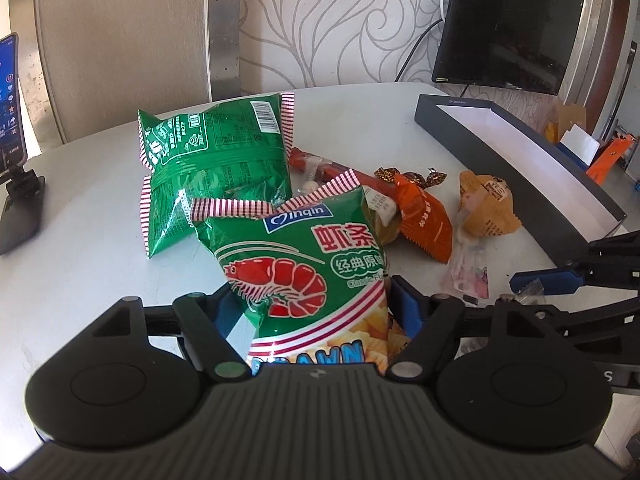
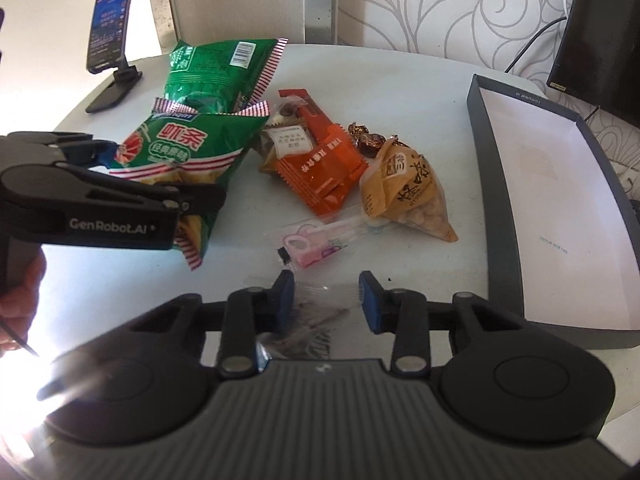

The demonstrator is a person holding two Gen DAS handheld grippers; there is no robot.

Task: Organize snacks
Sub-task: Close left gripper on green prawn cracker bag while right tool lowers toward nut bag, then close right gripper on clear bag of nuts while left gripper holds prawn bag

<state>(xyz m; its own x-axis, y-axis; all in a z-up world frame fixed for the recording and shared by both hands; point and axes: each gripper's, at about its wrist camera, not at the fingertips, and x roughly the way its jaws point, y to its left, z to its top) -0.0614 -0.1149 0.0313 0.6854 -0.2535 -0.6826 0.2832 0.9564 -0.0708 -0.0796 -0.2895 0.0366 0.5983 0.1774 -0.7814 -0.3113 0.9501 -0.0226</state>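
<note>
My left gripper (image 1: 316, 304) is shut on a green prawn-cracker bag (image 1: 300, 264), holding its lower end; the same bag shows in the right wrist view (image 2: 180, 152), with the left gripper (image 2: 132, 184) clamped on it. A second green bag (image 1: 216, 160) lies behind it, back side up. My right gripper (image 2: 326, 300) is open, low over the table, with a clear wrapper between its fingers (image 2: 370, 300). Ahead of it lie a pink packet (image 2: 316, 244), an orange packet (image 2: 324, 168), a tan nut bag (image 2: 404, 188) and brown candies (image 2: 368, 140).
A dark shallow box with a white inside (image 2: 560, 200) stands on the right of the white table (image 2: 400, 80). A phone on a stand (image 2: 110, 36) is at the far left. A black monitor (image 1: 508, 24) hangs on the wall behind.
</note>
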